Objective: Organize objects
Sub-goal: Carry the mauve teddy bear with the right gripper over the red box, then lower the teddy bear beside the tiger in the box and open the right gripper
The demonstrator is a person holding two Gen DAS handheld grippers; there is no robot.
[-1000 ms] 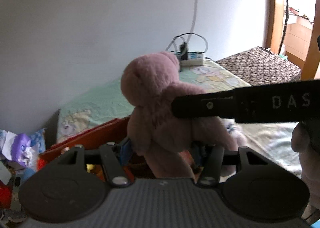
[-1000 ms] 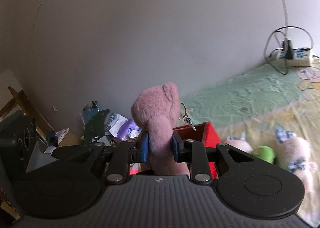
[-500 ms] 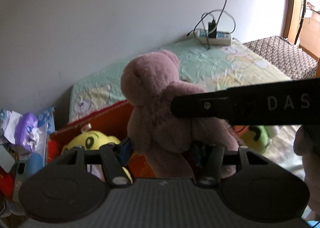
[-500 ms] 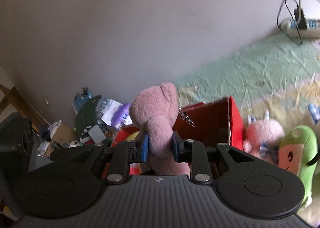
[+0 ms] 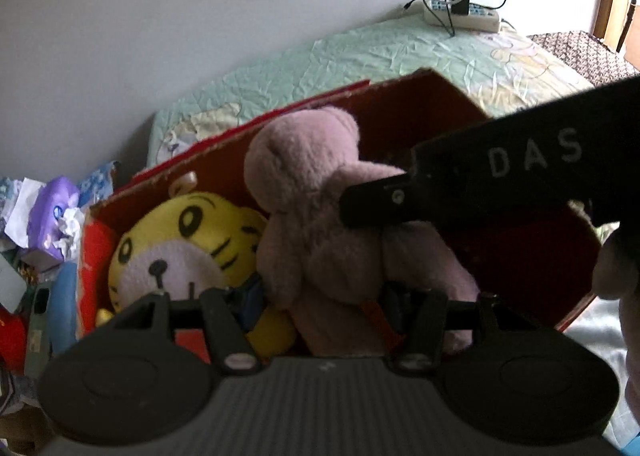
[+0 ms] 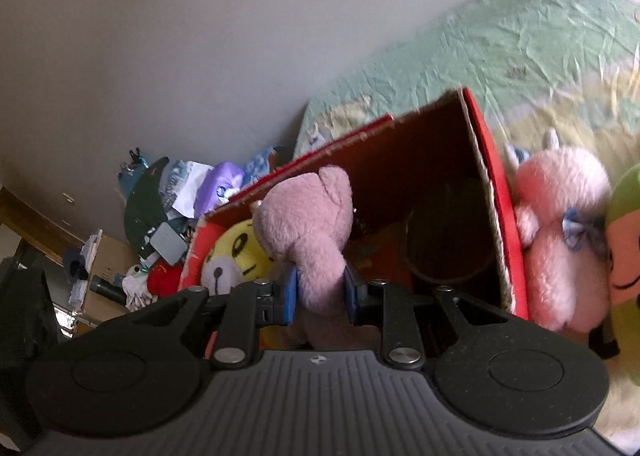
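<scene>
I hold a pink teddy bear (image 5: 320, 224) with both of my grippers. My right gripper (image 6: 320, 292) is nearly shut, and its blue pads (image 6: 290, 294) squeeze the bear's soft body from both sides. My left gripper (image 5: 320, 308) is a little wider, and the bear's bottom half sits between its fingers (image 5: 220, 320). It seems to pinch the bear, but the fur hides the pads, so I cannot be sure how hard.

The bear stands upright over an open red box (image 5: 420, 104). Its head pokes up above the edge of the box. In the left wrist view, the long black side of my right gripper (image 5: 480, 180) crosses in front of the bear's shoulder.

Inside the box, just beside the bear, lies a yellow tiger toy (image 5: 180, 248) with black stripes. It touches the bear's side.

The box sits on a bed with a green sheet (image 6: 520, 40). Just outside the box, on the bed, a fluffy pink toy (image 6: 560, 232) with a blue bow leans on the box wall. Next to it is a green toy (image 6: 626, 240).

A white power strip (image 5: 464, 14) with black wires lies on the bed near the wall. A messy pile of papers and bags (image 6: 180, 196) sits beside the bed.
</scene>
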